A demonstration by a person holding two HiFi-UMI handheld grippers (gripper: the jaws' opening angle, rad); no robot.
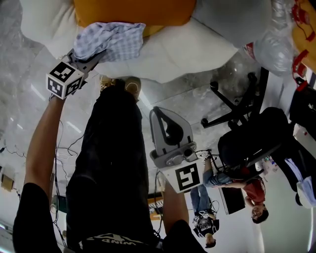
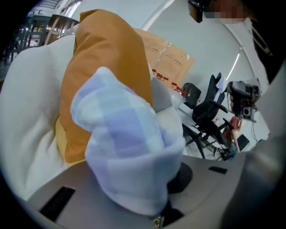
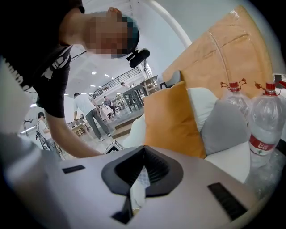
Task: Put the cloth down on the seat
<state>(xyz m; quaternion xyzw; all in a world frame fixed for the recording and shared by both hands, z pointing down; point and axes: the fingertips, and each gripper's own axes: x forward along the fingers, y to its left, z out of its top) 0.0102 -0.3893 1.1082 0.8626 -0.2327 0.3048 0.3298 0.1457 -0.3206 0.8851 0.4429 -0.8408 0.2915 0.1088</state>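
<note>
A blue-and-white checked cloth (image 1: 111, 42) lies bunched on the white seat (image 1: 187, 54), just below an orange cushion (image 1: 133, 12). My left gripper (image 1: 101, 53) reaches it from the left and is shut on its lower edge. In the left gripper view the cloth (image 2: 125, 147) bulges out of the jaws and hides their tips, with the orange cushion (image 2: 107, 67) and white seat (image 2: 31, 112) behind. My right gripper (image 1: 160, 111) hangs lower, in front of the seat, apart from the cloth, jaws together and holding nothing. It points toward the orange cushion (image 3: 172, 120).
My black-trousered legs (image 1: 113, 163) stand between the two grippers. A black office chair (image 1: 247, 133) and seated people (image 1: 247, 190) are at the right. Plastic bottles (image 3: 263, 129), a grey cushion (image 3: 225, 120) and a brown paper package (image 3: 232, 53) crowd the seat's far end.
</note>
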